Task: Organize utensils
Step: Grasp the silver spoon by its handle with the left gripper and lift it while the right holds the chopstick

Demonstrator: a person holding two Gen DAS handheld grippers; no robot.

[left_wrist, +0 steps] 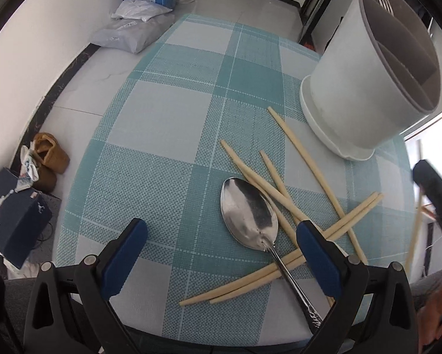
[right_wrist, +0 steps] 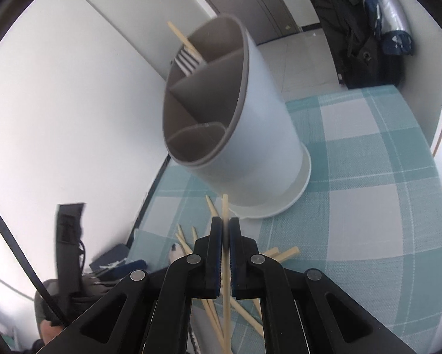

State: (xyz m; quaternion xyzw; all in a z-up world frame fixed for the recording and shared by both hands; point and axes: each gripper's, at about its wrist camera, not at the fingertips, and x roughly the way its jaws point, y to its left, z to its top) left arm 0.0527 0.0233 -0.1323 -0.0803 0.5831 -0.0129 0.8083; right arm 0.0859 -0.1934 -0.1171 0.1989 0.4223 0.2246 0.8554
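Nearest to me, my right tongs (right_wrist: 225,230) are closed on one chopstick (right_wrist: 225,206), which runs straight along the fingers, and its tip sticks out just past them. My left tongs (left_wrist: 221,236) stand wide open and hold nothing; they hover low over the bench (left_wrist: 161,118).

Between the left fingers lies the spoon (left_wrist: 249,214), bowl pointing away from me and handle coming back toward the right-side finger. It rests across the loose chopsticks (left_wrist: 294,183), which are spread in many directions on the checked cloth.

Farther away stands the utensil holder (right_wrist: 250,124), upright on the bench, with dividers inside. A fork (right_wrist: 187,59) and one stick are already in its far compartment. From the right tongs, the holder is ahead and higher than the chopstick tip, so I judge I must lift the stick before it can go in over the rim.

How deep the compartments go is hidden. The spoon handle is partly covered by the left tongs.
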